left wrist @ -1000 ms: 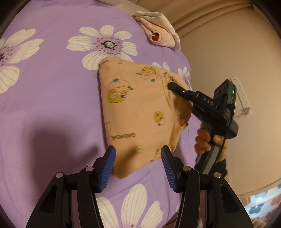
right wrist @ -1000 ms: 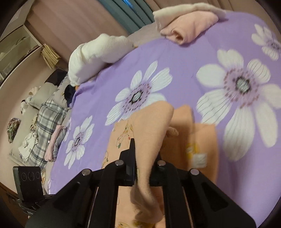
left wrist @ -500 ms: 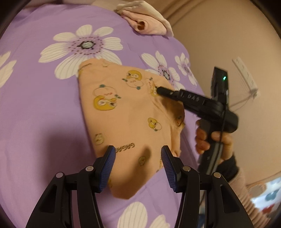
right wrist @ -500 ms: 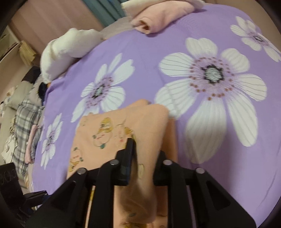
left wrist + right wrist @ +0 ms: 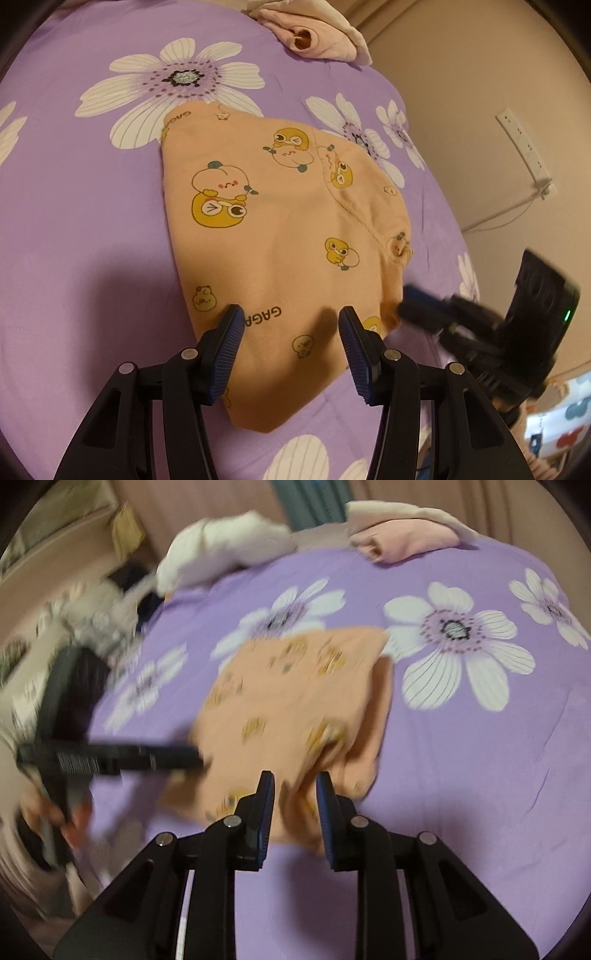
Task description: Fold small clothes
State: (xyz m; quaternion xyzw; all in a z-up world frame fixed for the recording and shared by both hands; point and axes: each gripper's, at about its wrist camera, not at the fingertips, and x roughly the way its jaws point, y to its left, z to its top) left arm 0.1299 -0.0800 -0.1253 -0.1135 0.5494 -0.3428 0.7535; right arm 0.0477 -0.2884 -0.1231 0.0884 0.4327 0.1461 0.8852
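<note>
Now your folded peach cotton garment with yellow cartoon ducks (image 5: 280, 236) lies flat on the purple bedsheet with white flowers (image 5: 74, 206). Your left gripper (image 5: 290, 325) hovers over its near edge, half open and holding nothing. Your right gripper (image 5: 295, 794) is a little open at the garment's corner, gripping no cloth.

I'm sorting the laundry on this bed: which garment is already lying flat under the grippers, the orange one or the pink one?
The orange cartoon-print garment, spread flat on the purple bedspread. The pink garment lies bunched at the far edge.
</note>
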